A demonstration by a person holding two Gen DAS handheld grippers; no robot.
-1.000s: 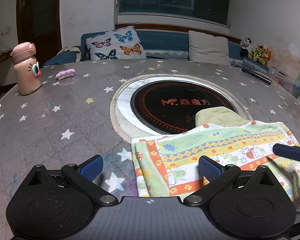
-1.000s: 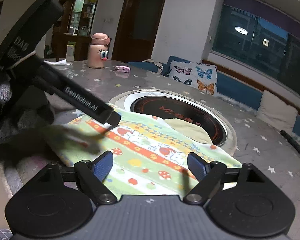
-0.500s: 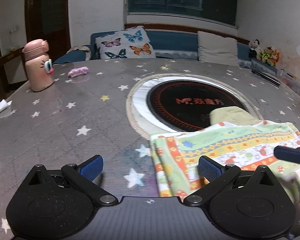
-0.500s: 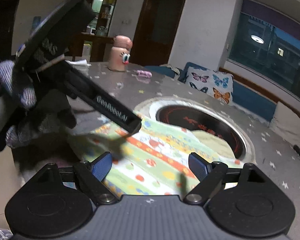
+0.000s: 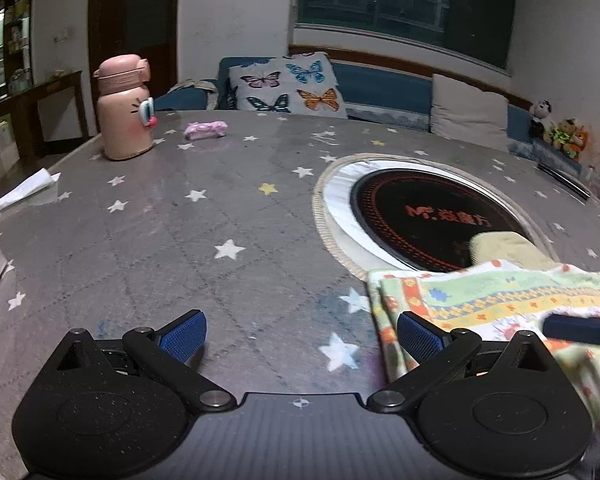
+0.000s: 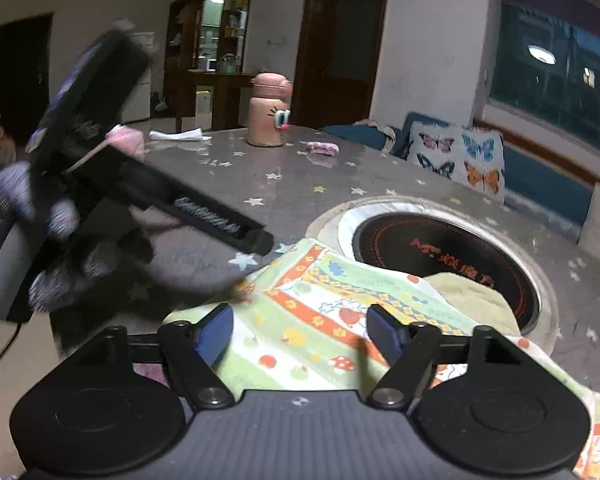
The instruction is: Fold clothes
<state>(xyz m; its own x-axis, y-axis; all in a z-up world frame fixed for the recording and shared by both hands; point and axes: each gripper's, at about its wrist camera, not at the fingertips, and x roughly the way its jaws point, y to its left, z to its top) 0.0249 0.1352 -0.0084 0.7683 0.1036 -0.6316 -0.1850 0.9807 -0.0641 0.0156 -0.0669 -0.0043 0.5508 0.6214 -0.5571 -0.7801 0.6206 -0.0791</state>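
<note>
A folded cloth (image 6: pixel 320 320) with green, orange and yellow cartoon print lies on the star-patterned table (image 5: pixel 204 248), partly over a pale yellow cloth (image 6: pixel 476 296). My right gripper (image 6: pixel 300 332) hovers just above the printed cloth. Its jaws are closing, with the fabric below and between the blue pads (image 6: pixel 216 332) but not pinched. In the left wrist view the printed cloth (image 5: pixel 488 296) sits at the right. My left gripper (image 5: pixel 300 336) is open over bare table, its right pad by the cloth's left edge. A gloved hand holds the left gripper (image 6: pixel 204 216) left of the cloth.
A round black cooktop (image 5: pixel 432 216) is set into the table behind the cloths. A pink bottle (image 5: pixel 124 108), a small pink bundle (image 5: pixel 205 130) and a white tissue (image 5: pixel 20 192) lie far left. Cushions (image 5: pixel 288 84) line a bench beyond the table.
My left gripper has slid left, off the printed cloth onto bare table. The right gripper's pads have drawn closer together, and its view has swung left toward the cloth's near edge.
</note>
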